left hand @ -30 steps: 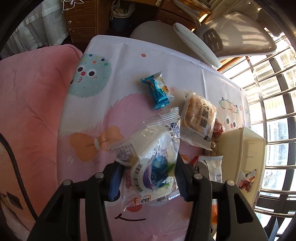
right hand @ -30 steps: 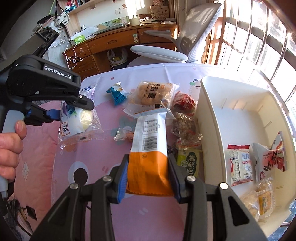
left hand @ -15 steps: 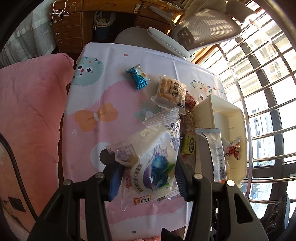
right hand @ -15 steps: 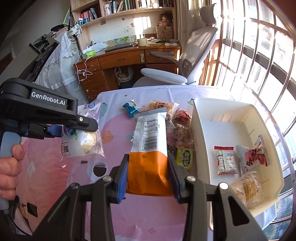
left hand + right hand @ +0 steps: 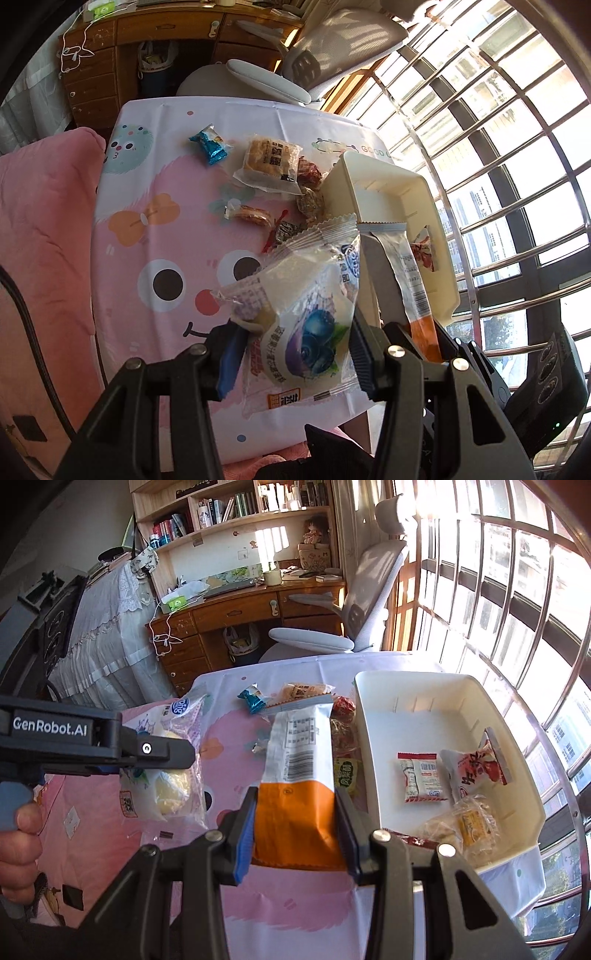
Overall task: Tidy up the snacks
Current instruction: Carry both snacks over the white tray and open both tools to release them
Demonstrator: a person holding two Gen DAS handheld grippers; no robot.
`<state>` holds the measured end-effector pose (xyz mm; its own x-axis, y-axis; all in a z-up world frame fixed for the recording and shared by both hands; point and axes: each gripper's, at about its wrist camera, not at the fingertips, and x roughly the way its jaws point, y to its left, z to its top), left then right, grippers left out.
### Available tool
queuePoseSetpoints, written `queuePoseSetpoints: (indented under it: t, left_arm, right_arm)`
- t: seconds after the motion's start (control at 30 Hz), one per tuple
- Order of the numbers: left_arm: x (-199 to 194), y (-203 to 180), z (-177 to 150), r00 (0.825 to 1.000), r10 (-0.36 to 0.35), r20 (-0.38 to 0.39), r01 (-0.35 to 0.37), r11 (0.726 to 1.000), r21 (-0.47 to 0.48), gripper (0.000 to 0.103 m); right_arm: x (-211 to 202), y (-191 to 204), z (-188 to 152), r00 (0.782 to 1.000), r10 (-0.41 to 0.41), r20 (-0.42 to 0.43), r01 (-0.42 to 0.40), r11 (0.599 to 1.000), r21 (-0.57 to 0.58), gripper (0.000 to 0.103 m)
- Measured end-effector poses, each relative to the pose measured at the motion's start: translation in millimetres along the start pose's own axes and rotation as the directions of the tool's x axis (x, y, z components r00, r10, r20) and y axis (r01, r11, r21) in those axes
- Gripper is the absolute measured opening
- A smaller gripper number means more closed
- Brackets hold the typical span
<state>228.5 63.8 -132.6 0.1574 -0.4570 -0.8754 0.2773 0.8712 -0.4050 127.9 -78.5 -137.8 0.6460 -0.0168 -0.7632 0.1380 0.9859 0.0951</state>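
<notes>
Table [image 5: 295,904] under a pink cartoon-face cloth [image 5: 159,258], lit hard from the barred window on the right.

White plastic bin [image 5: 380,760] on the right side of the table. Inside, toward its near end: a red-and-white packet [image 5: 419,781], a red-printed pouch [image 5: 476,771] leaning on the right wall, and a clear-wrapped yellow snack [image 5: 465,821].

Left gripper [image 5: 291,350] held above the table, pinching a clear blueberry-print pastry bag [image 5: 306,314] between its pads. A hand [image 5: 18,853] grips its handle at the left edge of the right wrist view.

Right gripper [image 5: 295,827] just right of it, near the bin's near left corner, clamped on the orange end of an orange-and-white packet [image 5: 299,760].

Loose snacks lie on the cloth left of the bin: a flat biscuit pack [image 5: 273,162], a blue candy wrapper [image 5: 210,146] at the far end, a round sandwich biscuit [image 5: 251,214], and a small green packet [image 5: 347,771], label too small to read.
</notes>
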Motion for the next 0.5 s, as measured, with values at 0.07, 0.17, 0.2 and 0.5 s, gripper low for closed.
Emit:
queuePoseSetpoints:
  t: [0.07,0.17,0.2,0.5]
  left_arm:
    - [1.4,-11.8,-2.6,1.0,-0.015,0.001,0.014,1.0,0.021,0.05]
    - [5.2,-31.2,-3.3,1.0,-0.03,0.005,0.03,0.998,0.047,0.05]
    - [6.8,-38.3,-2.7,0.999,-0.033,0.008,0.033,0.998,0.053,0.05]
    - [29.2,-105.8,1.2,0.998,-0.06,0.027,0.058,0.995,0.076,0.05]
  right_arm:
    - [-5.0,-9.3,-1.5,1.0,-0.003,0.006,0.003,1.0,0.002,0.04]
    - [-10.8,-25.7,-2.0,1.0,-0.002,0.015,0.002,1.0,0.003,0.04]
    - [-12.0,-32.0,-1.9,1.0,0.0,0.014,0.0,1.0,0.005,0.04]
    - [-15.6,-93.3,6.3,1.0,0.022,-0.012,-0.022,1.0,-0.02,0.04]
